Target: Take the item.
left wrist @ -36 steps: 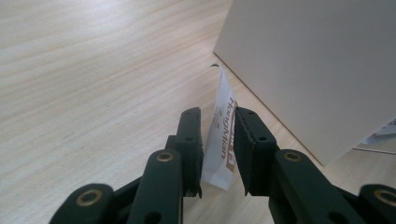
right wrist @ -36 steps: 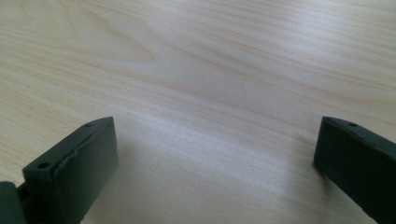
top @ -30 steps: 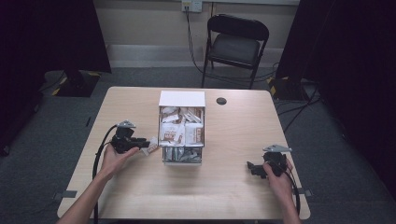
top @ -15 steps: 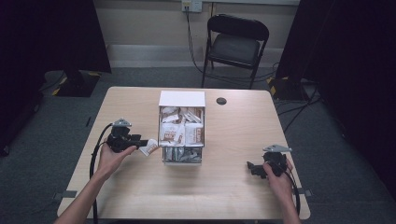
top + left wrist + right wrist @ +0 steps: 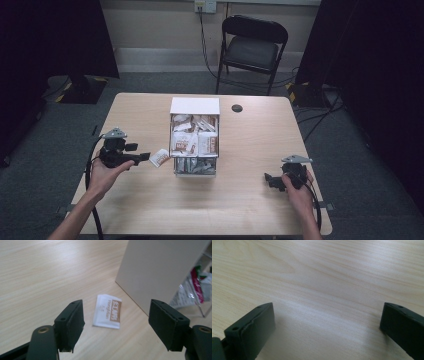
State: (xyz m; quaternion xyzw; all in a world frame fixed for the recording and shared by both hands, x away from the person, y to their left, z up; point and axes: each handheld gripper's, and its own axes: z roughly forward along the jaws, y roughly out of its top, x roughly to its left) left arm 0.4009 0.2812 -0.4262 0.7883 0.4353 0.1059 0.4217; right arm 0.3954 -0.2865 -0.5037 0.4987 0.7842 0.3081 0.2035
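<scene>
Wooden table (image 5: 150, 210), one sachet (image 5: 107, 311) (flat), one rack (image 5: 195, 106), two grippers

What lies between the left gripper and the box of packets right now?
One small white-and-brown sachet lies flat on the table between the left gripper, whose jaws have just been opening, and the box; the left gripper view shows it beyond the jaws.

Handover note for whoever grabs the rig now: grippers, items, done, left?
Left gripper: jaws have just been opening, nothing between the pads.
Right gripper: open, empty, resting low over the table.
White-and-brown sachet: flat on the table, beside the organizer box, left of it in the high view.
Done: sachet set down.
Left: probably more packets from the box.
</scene>
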